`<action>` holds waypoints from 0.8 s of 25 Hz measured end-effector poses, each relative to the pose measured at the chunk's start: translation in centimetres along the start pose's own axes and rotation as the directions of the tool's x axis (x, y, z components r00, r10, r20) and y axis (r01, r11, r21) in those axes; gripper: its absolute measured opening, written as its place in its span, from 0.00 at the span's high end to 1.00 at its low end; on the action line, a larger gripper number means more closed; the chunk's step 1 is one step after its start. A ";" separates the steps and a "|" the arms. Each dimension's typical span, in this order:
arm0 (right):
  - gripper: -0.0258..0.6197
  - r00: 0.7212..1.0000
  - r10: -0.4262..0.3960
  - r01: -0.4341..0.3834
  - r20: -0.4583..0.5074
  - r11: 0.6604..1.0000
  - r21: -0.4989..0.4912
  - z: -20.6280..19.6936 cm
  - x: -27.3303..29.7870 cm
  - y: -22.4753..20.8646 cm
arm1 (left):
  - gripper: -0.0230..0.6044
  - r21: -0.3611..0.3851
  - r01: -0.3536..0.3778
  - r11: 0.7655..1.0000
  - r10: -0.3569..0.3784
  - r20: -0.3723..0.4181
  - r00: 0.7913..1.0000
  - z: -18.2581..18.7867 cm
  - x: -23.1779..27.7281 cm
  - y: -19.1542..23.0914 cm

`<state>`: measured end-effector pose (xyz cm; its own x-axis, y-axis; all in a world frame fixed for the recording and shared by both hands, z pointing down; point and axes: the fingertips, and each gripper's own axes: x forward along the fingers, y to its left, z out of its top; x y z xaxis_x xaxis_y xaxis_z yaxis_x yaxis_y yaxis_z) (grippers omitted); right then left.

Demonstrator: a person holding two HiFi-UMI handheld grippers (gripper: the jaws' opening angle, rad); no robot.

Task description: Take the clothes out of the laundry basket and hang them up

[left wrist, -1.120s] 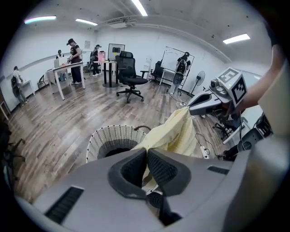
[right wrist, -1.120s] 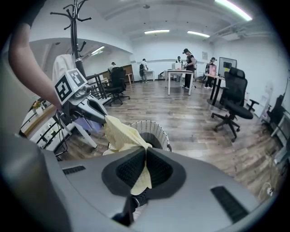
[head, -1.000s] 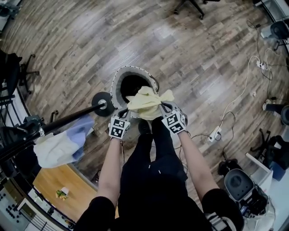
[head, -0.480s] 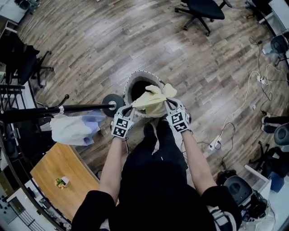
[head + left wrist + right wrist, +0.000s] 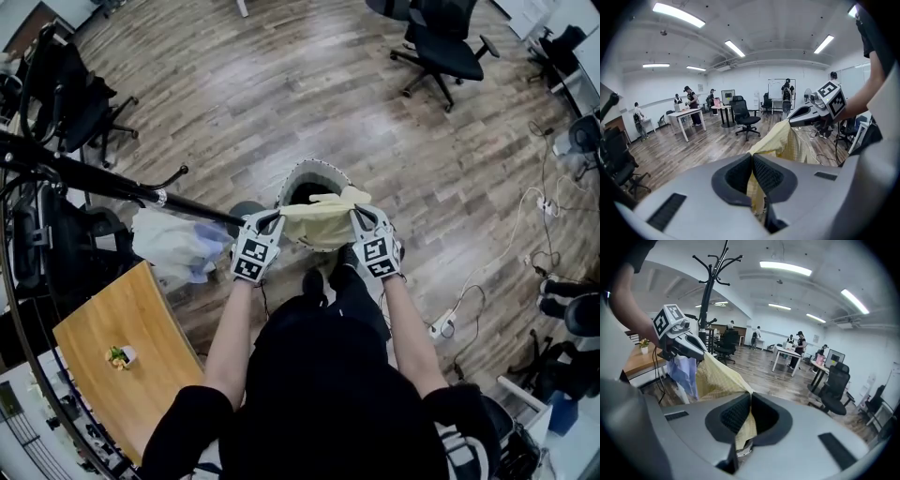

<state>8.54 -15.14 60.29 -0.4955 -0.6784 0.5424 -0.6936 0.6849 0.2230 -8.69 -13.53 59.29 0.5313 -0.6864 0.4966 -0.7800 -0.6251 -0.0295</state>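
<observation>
Nearby, coat rack [image 5: 94, 178] left (clothes [image 5: 173, 246] draped), laundry basket [image 5: 292, 183] below yellow garment [image 5: 319, 223].

The left gripper [image 5: 752, 158] pinches one end of the yellow cloth [image 5: 790, 145] tight, and the right gripper [image 5: 792, 123] holds the other end.

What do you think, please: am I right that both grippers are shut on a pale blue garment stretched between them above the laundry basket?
Not quite: the garment is pale yellow, not blue. The head view shows the left gripper and right gripper both shut on the yellow garment, stretched between them above the laundry basket.
</observation>
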 end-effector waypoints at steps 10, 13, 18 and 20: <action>0.93 0.991 0.046 -0.040 0.128 0.998 -0.048 7.6 0.9 0.2 | 0.92 0.026 -0.125 0.992 0.123 0.057 0.991 3.3 -4.7 3.5; 0.93 0.983 0.066 -0.053 0.171 0.996 -0.075 10.1 1.4 -0.1 | 0.92 0.032 -0.182 0.983 0.178 0.088 0.980 5.1 -6.1 4.9; 0.93 0.964 0.130 -0.101 0.233 0.986 -0.135 14.1 2.7 -0.8 | 0.92 0.020 -0.296 0.955 0.291 0.130 0.948 7.7 -8.3 6.6; 0.93 0.954 0.163 -0.123 0.253 0.978 -0.168 15.6 3.3 -1.0 | 0.92 0.007 -0.337 0.942 0.333 0.136 0.933 8.3 -8.9 7.1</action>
<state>-0.58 -22.18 49.25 -0.7176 -0.6026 0.3492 -0.5301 0.7978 0.2873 -16.24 -14.94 47.45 0.2810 -0.8990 0.3358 -0.9112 -0.3598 -0.2008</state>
